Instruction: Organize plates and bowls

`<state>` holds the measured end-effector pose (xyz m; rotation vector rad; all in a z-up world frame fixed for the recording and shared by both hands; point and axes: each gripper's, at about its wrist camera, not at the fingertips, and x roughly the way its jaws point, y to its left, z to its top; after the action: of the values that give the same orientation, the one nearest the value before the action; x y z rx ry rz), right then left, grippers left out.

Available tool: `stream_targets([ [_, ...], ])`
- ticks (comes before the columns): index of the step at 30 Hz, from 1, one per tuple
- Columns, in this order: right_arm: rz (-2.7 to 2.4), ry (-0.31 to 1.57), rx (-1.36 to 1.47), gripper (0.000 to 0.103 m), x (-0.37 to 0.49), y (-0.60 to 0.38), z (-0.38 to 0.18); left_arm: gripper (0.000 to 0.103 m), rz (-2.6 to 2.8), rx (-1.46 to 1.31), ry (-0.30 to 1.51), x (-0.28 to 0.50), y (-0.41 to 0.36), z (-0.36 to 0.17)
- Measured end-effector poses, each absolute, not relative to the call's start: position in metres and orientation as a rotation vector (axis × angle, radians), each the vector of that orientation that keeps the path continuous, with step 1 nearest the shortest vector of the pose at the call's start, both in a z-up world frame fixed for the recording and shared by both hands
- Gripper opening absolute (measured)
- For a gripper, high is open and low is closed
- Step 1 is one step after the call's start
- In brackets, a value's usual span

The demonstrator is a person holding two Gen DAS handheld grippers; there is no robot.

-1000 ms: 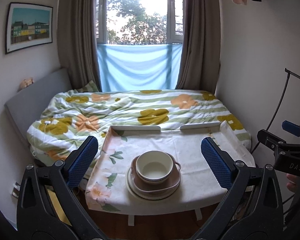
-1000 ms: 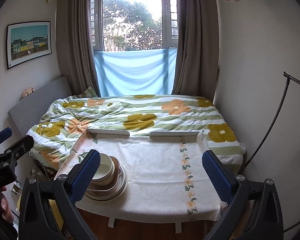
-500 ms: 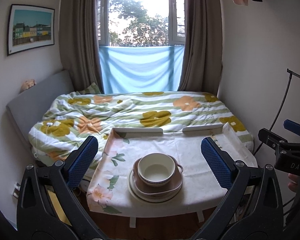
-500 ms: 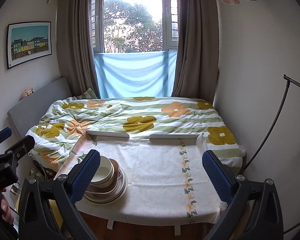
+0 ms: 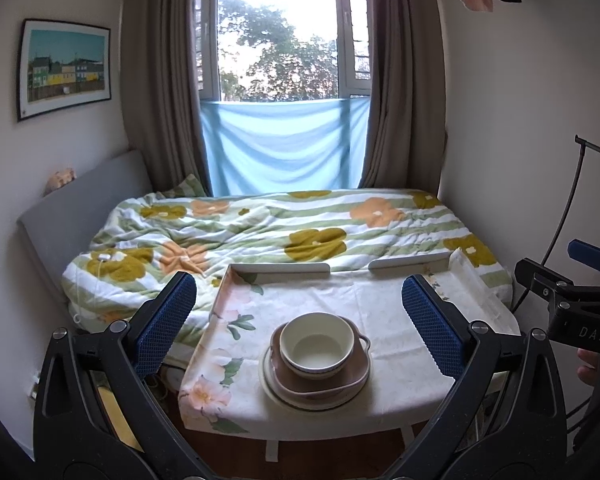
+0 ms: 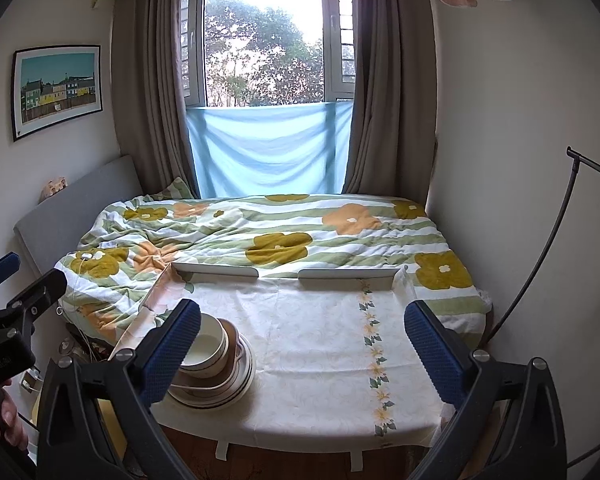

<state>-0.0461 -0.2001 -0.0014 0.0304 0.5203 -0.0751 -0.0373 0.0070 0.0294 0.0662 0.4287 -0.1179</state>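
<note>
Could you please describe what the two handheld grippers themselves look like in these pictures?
Both grippers share one design: the left gripper and right gripper have black plastic frames with triangular cut-outs and silver screws. Each finger ends in a blue pad with a fine dotted texture. White lettering, "DAS", marks the right gripper's body in the left wrist view. No cables or sleeves show.

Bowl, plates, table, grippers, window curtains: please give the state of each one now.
Cream bowl: upright, empty, top of stack.
Brown dish: under bowl.
Cream plate: bottom, on table.
Table: cloth-covered.
Left gripper: open, holding nothing.
Right gripper: open, holding nothing.
Curtains: drawn apart.
</note>
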Motion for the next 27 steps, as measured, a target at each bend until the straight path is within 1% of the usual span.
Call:
stream_targets([
  [27, -0.084, 0.54, 0.013, 0.101, -0.0402, -0.1927, -0.007, 0.102, -0.097, 0.095, 0.412, -0.0323, 0.0061, 0.027],
])
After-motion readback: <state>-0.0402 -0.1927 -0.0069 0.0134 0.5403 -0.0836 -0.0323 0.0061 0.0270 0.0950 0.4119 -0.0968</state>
